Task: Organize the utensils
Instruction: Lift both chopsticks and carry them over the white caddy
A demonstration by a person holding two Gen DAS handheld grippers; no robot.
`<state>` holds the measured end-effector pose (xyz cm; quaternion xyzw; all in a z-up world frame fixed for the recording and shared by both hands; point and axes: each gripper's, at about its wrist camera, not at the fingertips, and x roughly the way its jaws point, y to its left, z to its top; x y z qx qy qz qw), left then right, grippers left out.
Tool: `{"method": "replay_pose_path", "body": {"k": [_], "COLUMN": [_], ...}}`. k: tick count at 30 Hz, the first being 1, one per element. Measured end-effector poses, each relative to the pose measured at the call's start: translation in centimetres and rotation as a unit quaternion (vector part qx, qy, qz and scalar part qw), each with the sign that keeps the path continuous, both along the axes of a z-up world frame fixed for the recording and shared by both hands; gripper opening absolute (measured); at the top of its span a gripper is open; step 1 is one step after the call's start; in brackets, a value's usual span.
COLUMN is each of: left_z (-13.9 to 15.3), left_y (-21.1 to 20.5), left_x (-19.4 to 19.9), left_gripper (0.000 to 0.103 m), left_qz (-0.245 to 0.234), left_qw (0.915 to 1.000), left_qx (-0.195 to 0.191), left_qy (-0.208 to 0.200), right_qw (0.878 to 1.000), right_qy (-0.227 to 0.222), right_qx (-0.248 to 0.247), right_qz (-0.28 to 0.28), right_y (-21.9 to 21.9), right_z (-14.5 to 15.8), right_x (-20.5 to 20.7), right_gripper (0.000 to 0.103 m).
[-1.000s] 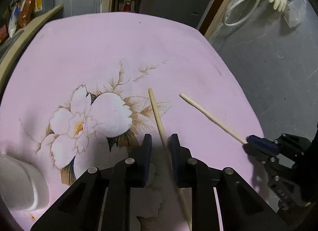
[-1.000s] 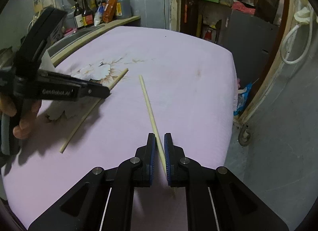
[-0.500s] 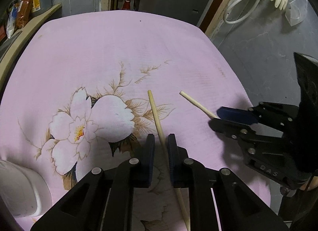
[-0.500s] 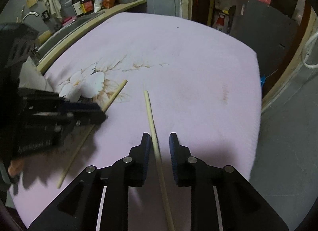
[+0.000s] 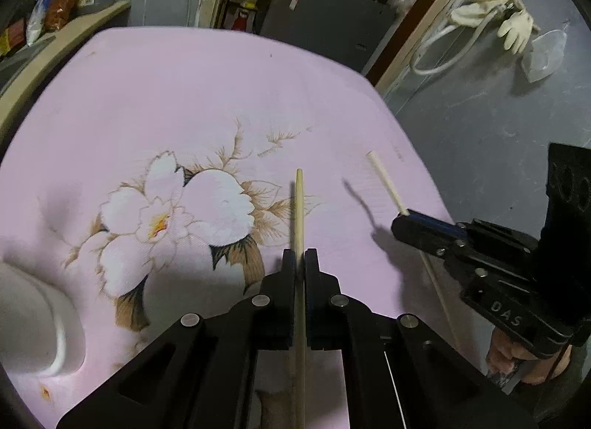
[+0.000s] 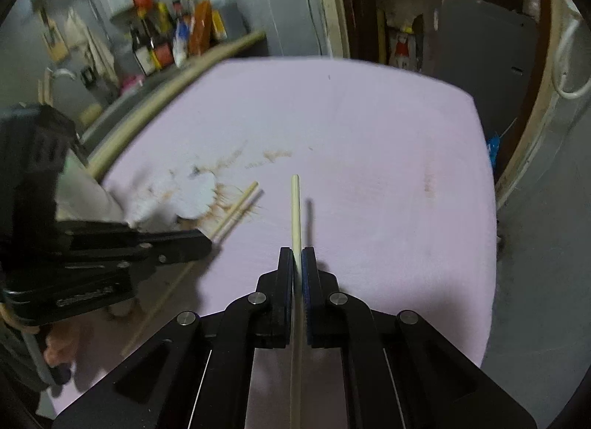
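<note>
Left claw [image 5: 300, 255]: I see it clamped on a pale wooden chopstick [image 5: 299, 207].
Right claw [image 6: 297, 253]: clamped on a second pale chopstick [image 6: 295, 207].
Surface [image 5: 184, 96]: pink floral cloth beneath both claws.

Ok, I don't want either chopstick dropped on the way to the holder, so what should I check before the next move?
1. Left tool shut on its chopstick: ok, pads press both sides.
2. Right tool shut on the other chopstick: ok, gripped the same way.
3. Both sticks clear of the pink cloth: ok, each tip casts a separate shadow.
4. The two tools apart: ok, a gap shows between them in the left wrist view.
5. White holder reachable: cannot tell, only its edge shows at the lower left.
6. Grip depth: ok, both sticks run well back past the pads.
</note>
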<state>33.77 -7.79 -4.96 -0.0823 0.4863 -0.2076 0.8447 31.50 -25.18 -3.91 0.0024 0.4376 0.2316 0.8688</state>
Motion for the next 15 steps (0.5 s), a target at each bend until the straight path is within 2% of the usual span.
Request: {"method": "replay_pose_path", "body": {"k": [3,5,8,11,15], "left_z": [1.4,2.5,3.9,5.4,7.7], "left_y": [0.6,1.1,1.8,2.4,3.8], "left_x": [-1.8,-3.2,-5.0,-6.6,-8.8], "left_gripper": [0.002,0.002,0.002,0.002,0.002], "left_qz": [0.002,0.010,0.008,0.019,0.038], "left_qw": [0.9990,0.9960,0.9902,0.9814,0.9628], "left_qx": [-0.014,-0.028,-0.054,-0.060,-0.079], "left_qy": [-0.042,-0.085,-0.129,-0.181,-0.256], "right_qw": [0.998,0.992,0.982,0.972,0.960], "right_qy": [-0.058,-0.115,-0.169,-0.212,-0.258], "right_qx": [0.025,0.033,0.062,0.081,0.088], "right_qz": [-0.014,-0.029,-0.049,-0.060,-0.060], "right_y": [-0.1,0.0,0.2,1.1,2.1], "right_z": [1.6,2.8,4.1,5.5,7.4], "right_x": [-2.3,-4.2,-6.3,-7.7,-9.0], "right_gripper": [0.003,0.003,0.003,0.003,0.003]}}
